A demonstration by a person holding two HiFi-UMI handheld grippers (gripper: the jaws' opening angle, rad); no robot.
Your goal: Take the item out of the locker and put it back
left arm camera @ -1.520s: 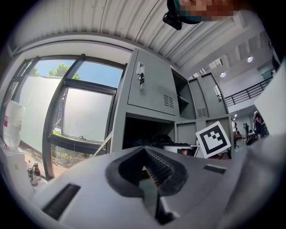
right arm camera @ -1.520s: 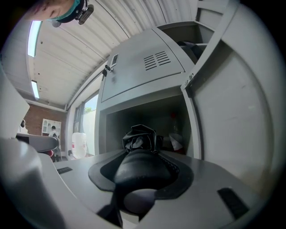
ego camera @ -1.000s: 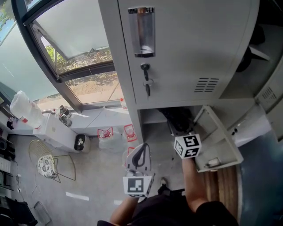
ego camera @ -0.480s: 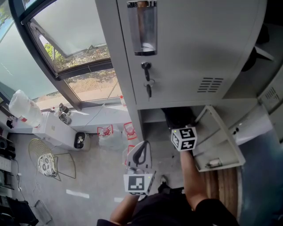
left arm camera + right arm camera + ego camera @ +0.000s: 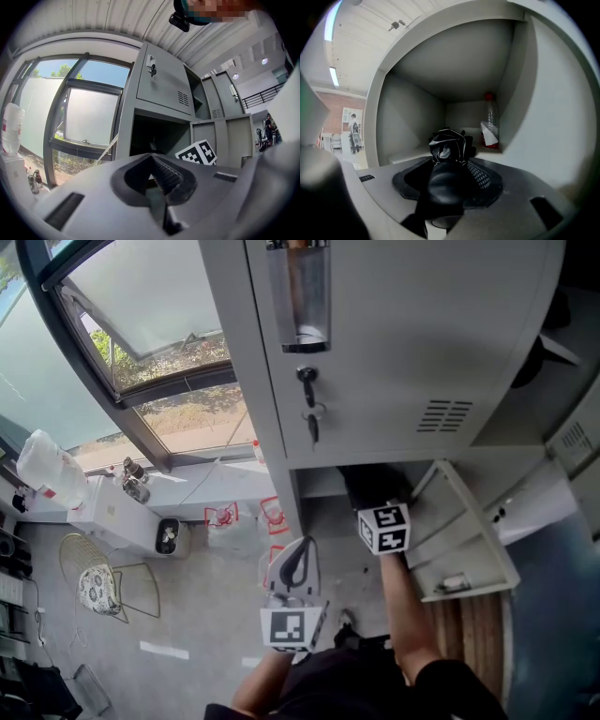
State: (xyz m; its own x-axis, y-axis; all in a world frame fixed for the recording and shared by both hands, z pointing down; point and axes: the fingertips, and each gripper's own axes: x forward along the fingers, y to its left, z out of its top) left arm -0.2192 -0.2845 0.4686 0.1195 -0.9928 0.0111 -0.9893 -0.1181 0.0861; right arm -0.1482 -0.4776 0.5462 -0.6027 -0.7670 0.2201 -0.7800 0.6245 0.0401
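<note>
- Right tongs [image 5: 450, 163] pinch a black item [image 5: 447, 144], perhaps a folded umbrella, having just eased slightly wider, at the locker compartment [image 5: 454, 70] mouth.
- Its long axis runs along them, crumpled end toward the back wall.
- Room above and left; a bottle [image 5: 489, 126] stands ahead-right.
- Left tongs [image 5: 151, 158] pressed together, outside.

a locker area in a big hall: grey metal lockers [image 5: 403, 343] beside tall windows [image 5: 141, 324], corrugated ceiling [image 5: 117, 18].

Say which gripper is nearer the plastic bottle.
Right. The right gripper, holding a black umbrella, is inside the bottle's compartment; the left gripper hangs outside, further back.
</note>
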